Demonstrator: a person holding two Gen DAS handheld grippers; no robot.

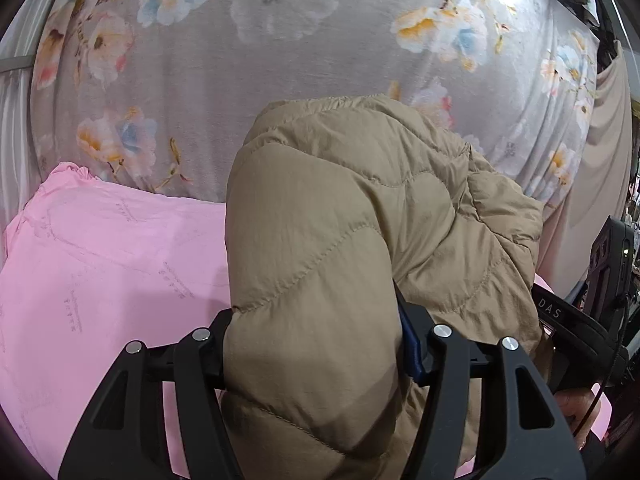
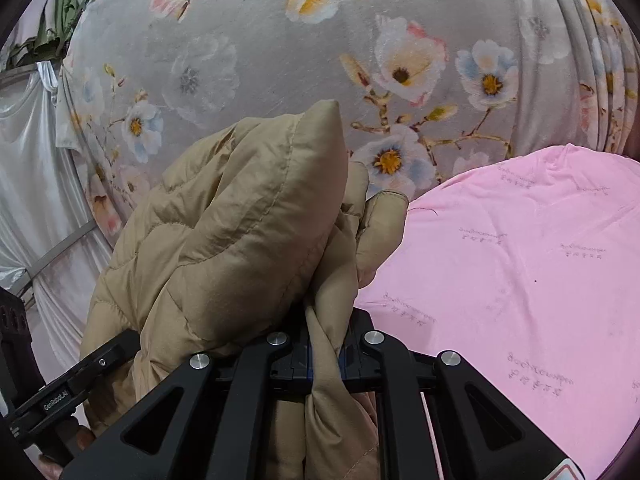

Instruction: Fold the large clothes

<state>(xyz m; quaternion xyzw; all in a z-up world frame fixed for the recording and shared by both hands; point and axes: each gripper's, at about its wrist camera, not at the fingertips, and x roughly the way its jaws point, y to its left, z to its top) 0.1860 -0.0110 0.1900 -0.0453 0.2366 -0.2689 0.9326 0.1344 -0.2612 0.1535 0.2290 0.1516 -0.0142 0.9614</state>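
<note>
A tan quilted puffer jacket (image 1: 360, 216) is bunched up and held above a pink sheet (image 1: 100, 264). My left gripper (image 1: 320, 352) is shut on a thick fold of the jacket, which fills the space between its fingers. In the right wrist view my right gripper (image 2: 324, 356) is shut on a narrower bunch of the same jacket (image 2: 224, 224), which bulges up and to the left. The right gripper's body shows at the right edge of the left wrist view (image 1: 576, 320). The fingertips of both are hidden by fabric.
The pink sheet (image 2: 520, 280) covers the work surface below and to the right. A grey floral curtain (image 2: 280, 60) hangs close behind. White cloth (image 2: 36, 184) and a metal rail hang at the left. Beige cloth (image 1: 608, 160) hangs at the right.
</note>
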